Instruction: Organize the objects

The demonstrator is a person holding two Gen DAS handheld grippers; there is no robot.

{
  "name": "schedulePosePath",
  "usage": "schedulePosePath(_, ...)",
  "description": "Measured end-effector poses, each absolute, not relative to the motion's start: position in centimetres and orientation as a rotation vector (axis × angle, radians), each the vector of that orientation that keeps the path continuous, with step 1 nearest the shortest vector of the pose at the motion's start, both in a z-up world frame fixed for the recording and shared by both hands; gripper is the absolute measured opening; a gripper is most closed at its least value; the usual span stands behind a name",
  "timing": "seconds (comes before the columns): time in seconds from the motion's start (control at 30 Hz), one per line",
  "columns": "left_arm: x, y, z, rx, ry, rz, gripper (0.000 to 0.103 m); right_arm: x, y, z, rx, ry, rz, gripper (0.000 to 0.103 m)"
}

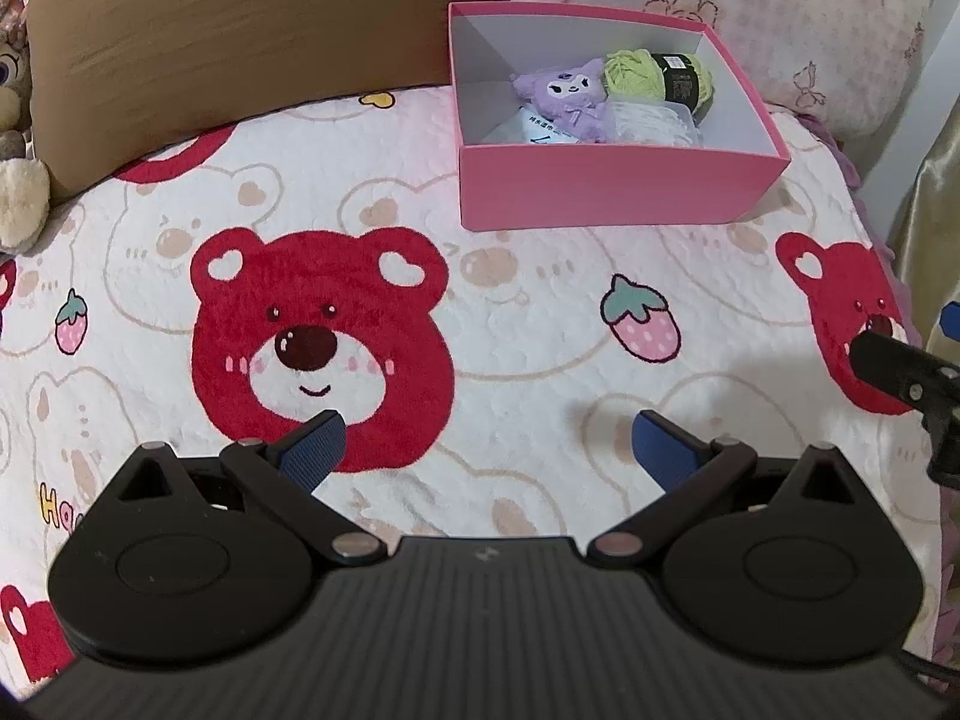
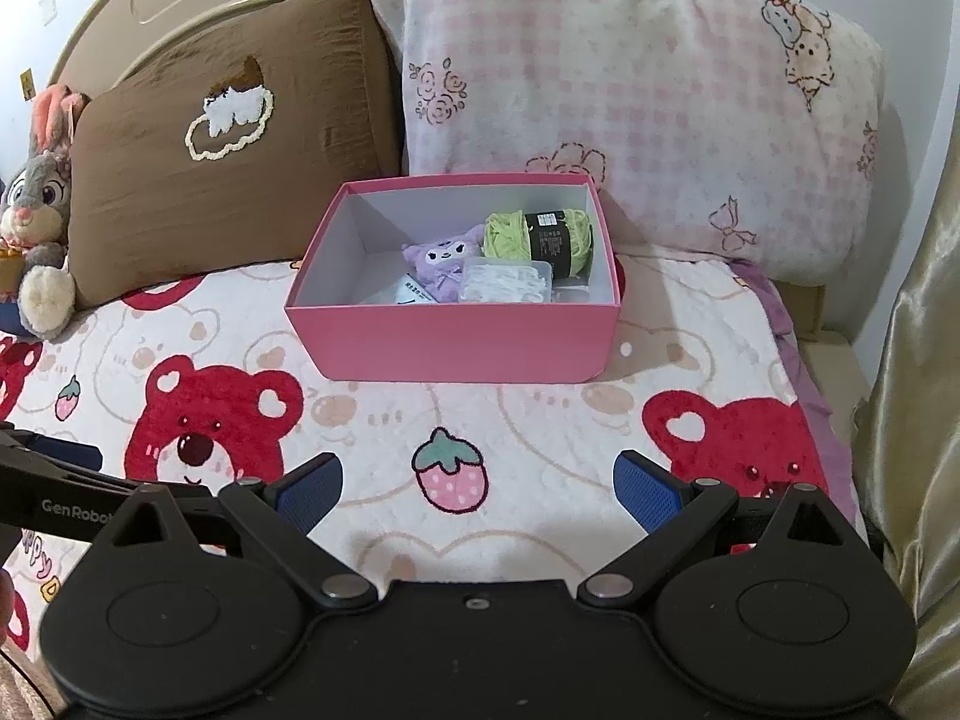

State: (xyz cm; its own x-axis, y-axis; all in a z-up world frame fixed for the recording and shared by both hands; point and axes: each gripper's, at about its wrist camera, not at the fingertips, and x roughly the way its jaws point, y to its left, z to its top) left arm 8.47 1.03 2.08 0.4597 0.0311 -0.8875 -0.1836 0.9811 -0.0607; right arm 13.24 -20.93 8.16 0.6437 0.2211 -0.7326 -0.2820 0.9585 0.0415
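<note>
A pink box (image 1: 606, 189) (image 2: 456, 342) stands on the bear-print blanket (image 1: 480, 312) (image 2: 528, 438) near the pillows. Inside lie a purple plush toy (image 1: 567, 99) (image 2: 441, 264), a green yarn ball with a black label (image 1: 657, 78) (image 2: 540, 234), a clear plastic case of white items (image 1: 654, 123) (image 2: 507, 282) and a white packet (image 1: 534, 129) (image 2: 414, 294). My left gripper (image 1: 487, 450) is open and empty, low over the blanket in front of the box. My right gripper (image 2: 477, 489) is open and empty, also in front of the box.
A brown pillow (image 1: 240, 30) (image 2: 228, 168) and a pink checked pillow (image 1: 750, 0) (image 2: 630, 90) lean behind the box. A grey rabbit plush (image 2: 39, 228) sits at the far left. A gold curtain (image 2: 918, 390) hangs at the right bed edge.
</note>
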Motion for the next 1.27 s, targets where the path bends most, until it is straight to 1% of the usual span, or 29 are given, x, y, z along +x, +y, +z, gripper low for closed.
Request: schedulePosePath(1.27, 7.83, 0.45, 2.69, -0.133, 1.088, 0.107, 0.103, 12.27, -21.02, 8.42, -0.076, 0.817, 0.265, 0.099)
